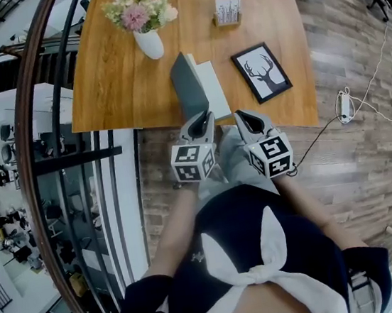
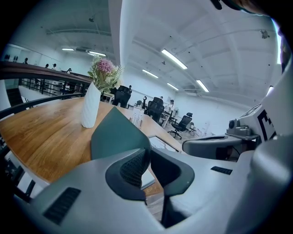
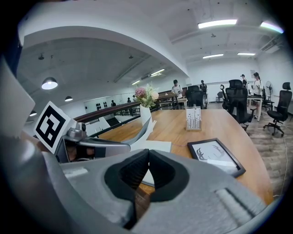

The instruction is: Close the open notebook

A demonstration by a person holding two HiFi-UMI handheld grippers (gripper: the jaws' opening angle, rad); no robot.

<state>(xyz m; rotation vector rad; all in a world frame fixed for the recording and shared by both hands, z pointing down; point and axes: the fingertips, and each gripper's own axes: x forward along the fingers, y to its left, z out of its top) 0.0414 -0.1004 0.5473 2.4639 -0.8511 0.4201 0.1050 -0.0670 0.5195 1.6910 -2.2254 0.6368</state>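
Two grippers low centre in the head view | left gripper [image 1: 203, 120]: jaws pinching the near edge of the grey-green cover [image 1: 188, 83] | cover raised steeply over the white page [image 1: 213, 85] | right gripper [image 1: 244, 118]: jaws pressed together, nothing between | notebook [image 2: 120, 132] at the table [image 1: 114, 77] near edge, below the vase [image 1: 150, 44], left of the framed deer picture [image 1: 262, 72]

A wooden table [image 1: 123, 90] carries a white vase [image 1: 150, 44] of pink and cream flowers [image 1: 139, 11], a small card holder [image 1: 228, 10] and a black-framed deer picture [image 1: 262, 72] lying flat. A power strip [image 1: 345, 105] lies on the plank floor [image 1: 369, 165].
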